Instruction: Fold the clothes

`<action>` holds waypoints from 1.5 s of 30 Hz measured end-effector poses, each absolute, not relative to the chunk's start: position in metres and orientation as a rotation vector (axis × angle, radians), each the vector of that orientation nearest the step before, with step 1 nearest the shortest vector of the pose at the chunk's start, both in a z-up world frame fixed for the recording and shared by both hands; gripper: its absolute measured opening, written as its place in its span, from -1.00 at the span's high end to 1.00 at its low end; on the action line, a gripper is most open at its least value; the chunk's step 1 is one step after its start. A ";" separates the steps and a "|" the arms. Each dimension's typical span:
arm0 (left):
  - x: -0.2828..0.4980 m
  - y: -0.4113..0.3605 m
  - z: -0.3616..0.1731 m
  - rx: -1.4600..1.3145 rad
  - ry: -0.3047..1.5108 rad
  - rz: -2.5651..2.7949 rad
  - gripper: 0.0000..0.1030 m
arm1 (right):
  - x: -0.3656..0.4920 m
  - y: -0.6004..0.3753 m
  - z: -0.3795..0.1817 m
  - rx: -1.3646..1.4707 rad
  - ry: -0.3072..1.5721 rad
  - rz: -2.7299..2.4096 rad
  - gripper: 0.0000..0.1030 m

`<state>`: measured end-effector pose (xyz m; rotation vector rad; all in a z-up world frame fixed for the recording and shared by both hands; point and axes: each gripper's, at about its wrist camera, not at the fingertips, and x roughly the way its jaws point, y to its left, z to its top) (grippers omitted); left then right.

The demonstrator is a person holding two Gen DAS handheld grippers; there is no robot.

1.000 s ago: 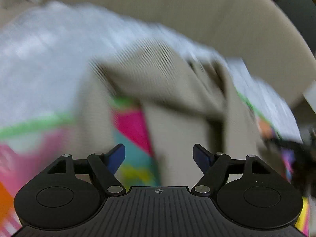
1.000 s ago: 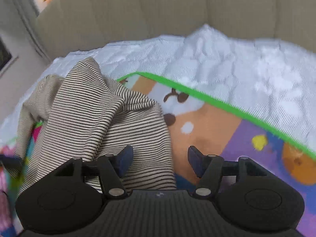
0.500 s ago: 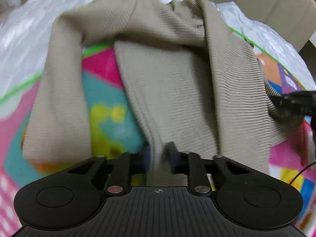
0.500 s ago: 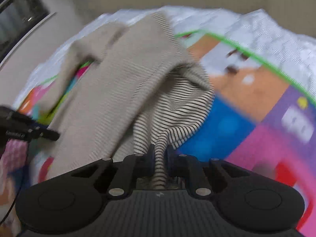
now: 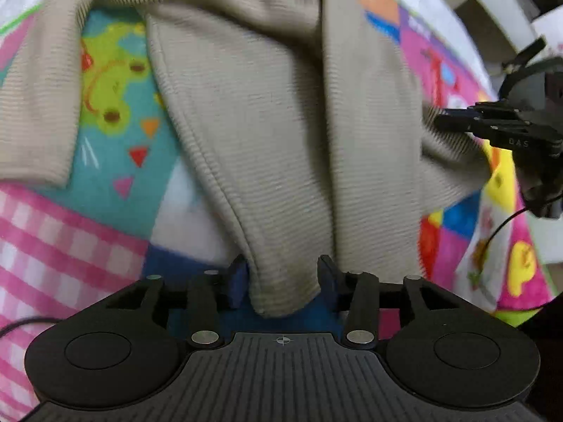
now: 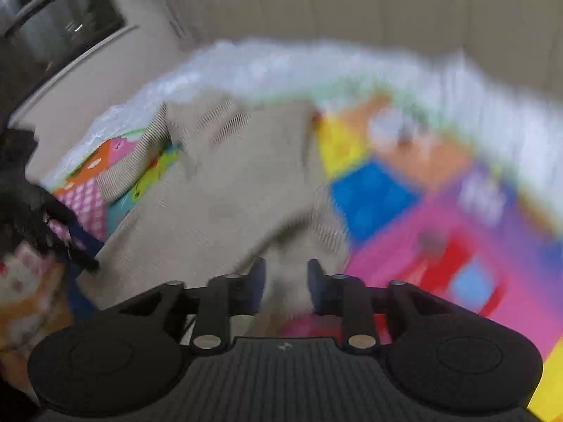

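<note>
Both grippers, left (image 5: 281, 281) and right (image 6: 285, 283), have fingers parted around the beige striped garment (image 5: 281, 123); "DAS" shows on the right one.

The right gripper (image 6: 285, 281) sits at the near edge of the striped beige garment (image 6: 225, 190), its blue fingertips (image 6: 258, 277) parted with a fold of the cloth between them; blur hides whether they touch it. The garment spreads away from the gripper over the colourful play mat (image 6: 404, 218). Left of the garment, the left gripper (image 6: 52, 225) shows dark and blurred at its edge. Beyond the garment lies a white quilted cover (image 6: 281, 70).
</note>
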<state>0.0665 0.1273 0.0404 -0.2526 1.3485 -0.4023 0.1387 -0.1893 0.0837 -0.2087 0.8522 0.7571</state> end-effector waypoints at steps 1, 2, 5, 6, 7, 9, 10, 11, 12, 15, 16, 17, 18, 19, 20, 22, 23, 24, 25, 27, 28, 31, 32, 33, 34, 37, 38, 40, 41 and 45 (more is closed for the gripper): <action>0.073 0.131 0.046 -0.257 1.314 -0.391 -0.13 | 0.141 -0.180 0.086 -0.230 0.844 0.769 0.03; 0.079 0.134 0.052 -0.259 1.278 -0.378 -0.20 | 0.143 -0.173 0.085 -0.215 0.858 0.780 0.01; 0.114 0.136 0.062 -0.266 1.185 -0.308 -0.37 | 0.160 -0.154 0.071 -0.112 0.930 0.778 0.01; 0.123 0.140 0.062 -0.289 1.161 -0.281 -0.38 | 0.165 -0.148 0.066 -0.077 0.954 0.776 0.01; 0.131 0.146 0.063 -0.318 1.137 -0.255 -0.38 | 0.171 -0.143 0.060 -0.062 0.971 0.756 -0.01; 0.148 0.156 0.060 -0.376 1.109 -0.202 -0.44 | 0.176 -0.138 0.053 -0.042 0.974 0.715 -0.03; 0.158 0.162 0.056 -0.407 1.112 -0.177 -0.46 | 0.178 -0.136 0.053 -0.036 0.959 0.697 -0.03; 0.167 0.164 0.052 -0.409 1.106 -0.146 -0.46 | 0.179 -0.134 0.052 -0.030 0.943 0.680 -0.03; 0.175 0.164 0.048 -0.402 1.097 -0.113 -0.45 | 0.176 -0.127 0.055 -0.067 0.897 0.680 -0.04; 0.198 0.164 0.039 -0.355 1.045 -0.024 -0.43 | 0.164 -0.099 0.067 -0.238 0.768 0.713 -0.09; 0.203 0.163 0.041 -0.321 1.008 -0.013 -0.41 | 0.164 -0.088 0.069 -0.265 0.749 0.717 -0.10; 0.209 0.161 0.042 -0.290 0.980 -0.003 -0.36 | 0.166 -0.077 0.071 -0.278 0.734 0.707 -0.10; 0.214 0.163 0.043 -0.272 0.962 0.028 -0.24 | 0.171 -0.068 0.072 -0.280 0.721 0.692 -0.10; 0.217 0.166 0.044 -0.258 0.945 0.065 0.08 | 0.176 -0.059 0.073 -0.277 0.711 0.674 -0.13; 0.221 0.170 0.045 -0.244 0.929 0.103 0.43 | 0.182 -0.050 0.073 -0.272 0.702 0.657 -0.16; 0.224 0.179 0.047 -0.217 0.894 0.170 0.53 | 0.193 -0.034 0.070 -0.282 0.707 0.637 -0.21; 0.223 0.186 0.048 -0.204 0.876 0.196 0.57 | 0.197 -0.025 0.067 -0.295 0.715 0.632 -0.22; 0.221 0.193 0.049 -0.191 0.858 0.223 0.59 | 0.202 -0.017 0.064 -0.308 0.727 0.622 -0.23; 0.217 0.201 0.051 -0.174 0.841 0.254 0.61 | 0.206 -0.013 0.060 -0.311 0.742 0.611 -0.23; 0.207 0.219 0.056 -0.129 0.803 0.326 0.61 | 0.207 -0.010 0.056 -0.310 0.772 0.600 -0.23; 0.203 0.228 0.057 -0.113 0.788 0.357 0.60 | 0.205 -0.012 0.055 -0.306 0.787 0.603 -0.23; 0.189 0.253 0.065 -0.185 0.793 0.369 0.45 | 0.172 -0.033 0.056 -0.340 0.769 0.693 -0.23; 0.184 0.257 0.066 -0.225 0.802 0.342 0.24 | 0.157 -0.040 0.055 -0.363 0.756 0.741 -0.23; 0.178 0.261 0.067 -0.265 0.811 0.315 0.12 | 0.143 -0.048 0.054 -0.382 0.750 0.790 -0.23; 0.172 0.259 0.067 -0.285 0.827 0.276 -0.10 | 0.131 -0.055 0.053 -0.394 0.753 0.832 -0.22; 0.154 0.238 0.059 -0.301 0.898 0.127 -0.25 | 0.102 -0.078 0.051 -0.380 0.796 0.944 -0.10; 0.150 0.228 0.056 -0.291 0.921 0.077 -0.35 | 0.098 -0.088 0.052 -0.336 0.836 0.970 0.01; 0.142 0.207 0.054 -0.266 0.950 -0.013 -0.42 | 0.098 -0.107 0.048 -0.230 0.951 0.976 0.10; 0.139 0.196 0.053 -0.253 0.963 -0.058 -0.45 | 0.099 -0.114 0.046 -0.192 0.999 0.972 0.11; 0.132 0.170 0.055 -0.239 0.977 -0.139 -0.65 | 0.094 -0.133 0.034 -0.134 1.092 0.898 0.13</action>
